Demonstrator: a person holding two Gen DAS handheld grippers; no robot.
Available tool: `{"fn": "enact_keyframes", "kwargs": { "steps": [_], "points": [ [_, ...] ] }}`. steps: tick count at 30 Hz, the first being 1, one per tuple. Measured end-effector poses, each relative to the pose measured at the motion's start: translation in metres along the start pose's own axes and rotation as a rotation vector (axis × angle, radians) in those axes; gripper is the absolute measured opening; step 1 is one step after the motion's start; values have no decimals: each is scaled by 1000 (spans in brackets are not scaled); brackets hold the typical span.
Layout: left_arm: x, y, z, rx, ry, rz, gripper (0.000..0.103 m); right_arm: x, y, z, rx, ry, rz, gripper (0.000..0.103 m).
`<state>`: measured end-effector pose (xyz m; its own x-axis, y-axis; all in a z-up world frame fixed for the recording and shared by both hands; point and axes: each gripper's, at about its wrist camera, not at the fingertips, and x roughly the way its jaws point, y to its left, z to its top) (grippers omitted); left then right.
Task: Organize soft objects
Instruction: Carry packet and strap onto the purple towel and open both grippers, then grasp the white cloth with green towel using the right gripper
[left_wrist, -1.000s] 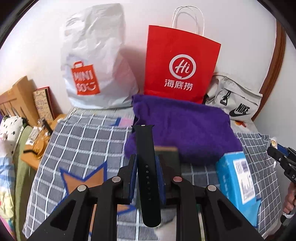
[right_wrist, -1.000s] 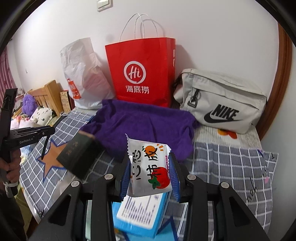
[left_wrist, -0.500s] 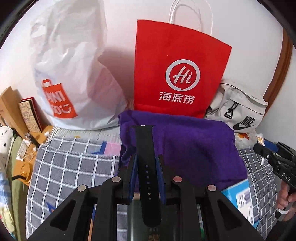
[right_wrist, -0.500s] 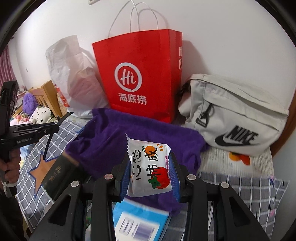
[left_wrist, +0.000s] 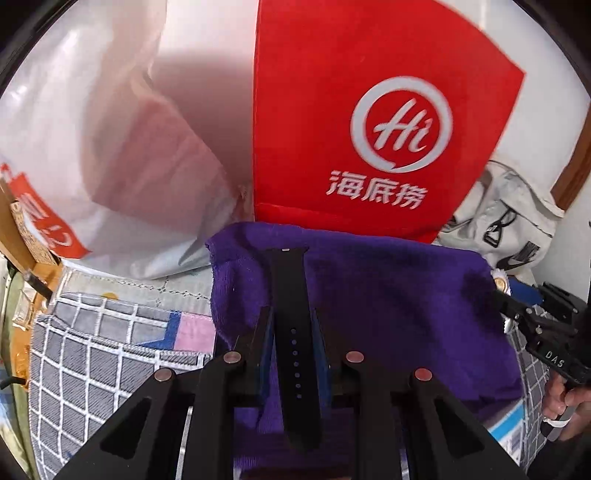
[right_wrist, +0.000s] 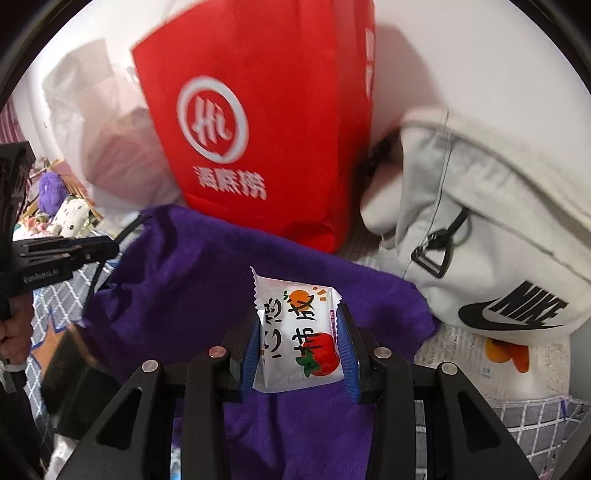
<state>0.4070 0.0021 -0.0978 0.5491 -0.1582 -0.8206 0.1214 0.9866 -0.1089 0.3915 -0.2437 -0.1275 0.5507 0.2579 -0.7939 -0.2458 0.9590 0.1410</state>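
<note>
My left gripper (left_wrist: 291, 325) is shut on a black watch strap (left_wrist: 291, 295), held upright above a purple towel (left_wrist: 399, 306) on the bed. My right gripper (right_wrist: 297, 332) is shut on a white snack packet (right_wrist: 295, 332) with orange and tomato pictures, also above the purple towel (right_wrist: 177, 280). A red paper bag (left_wrist: 369, 118) stands just behind the towel; it also shows in the right wrist view (right_wrist: 266, 122). The right gripper shows at the right edge of the left wrist view (left_wrist: 543, 332), the left gripper at the left edge of the right wrist view (right_wrist: 55, 254).
A white plastic bag (left_wrist: 92, 129) leans on the wall left of the red bag. A grey Nike bag (right_wrist: 491, 240) lies to the right. The checked bedspread (left_wrist: 92, 362) covers the bed. A blue box corner (left_wrist: 509, 435) and a dark book (right_wrist: 74, 384) lie under the towel's edges.
Both grippers have moved forward over the purple towel toward the red bag, which looms larger. Both keep their hold on the strap and the packet.
</note>
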Motion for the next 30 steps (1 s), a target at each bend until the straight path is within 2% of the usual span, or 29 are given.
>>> {"fn": "enact_keyframes", "kwargs": {
  "steps": [6, 14, 17, 19, 21, 22, 24, 26, 28, 30],
  "points": [
    [31, 6, 2, -17, 45, -22, 20, 36, -15, -8, 20, 82, 4, 38],
    [48, 12, 2, -55, 86, -89, 20, 54, -26, -8, 49, 104, 18, 42],
    [50, 15, 2, -70, 100, -87, 20, 56, -23, -7, 30, 110, 18, 52],
    [51, 15, 2, -69, 109, -88, 21, 57, -17, -7, 9, 113, 23, 63],
    [51, 14, 3, -71, 111, -71, 21, 55, -13, -6, -12, 102, 6, 68],
    [49, 14, 4, -68, 106, -68, 21, 53, -11, -5, -20, 95, -10, 74],
    [41, 11, 5, -52, 96, -55, 29, 46, -7, -5, -24, 77, -30, 77],
    [31, 10, 3, -32, 76, -28, 47, 36, -6, -6, -17, 69, -46, 78],
    [20, 8, 2, -28, 54, -3, 56, 26, -3, -8, -5, 78, -79, 78],
    [8, 7, 0, -37, 46, 15, 57, 15, -2, -10, 0, 80, -100, 78]
  ]
}}
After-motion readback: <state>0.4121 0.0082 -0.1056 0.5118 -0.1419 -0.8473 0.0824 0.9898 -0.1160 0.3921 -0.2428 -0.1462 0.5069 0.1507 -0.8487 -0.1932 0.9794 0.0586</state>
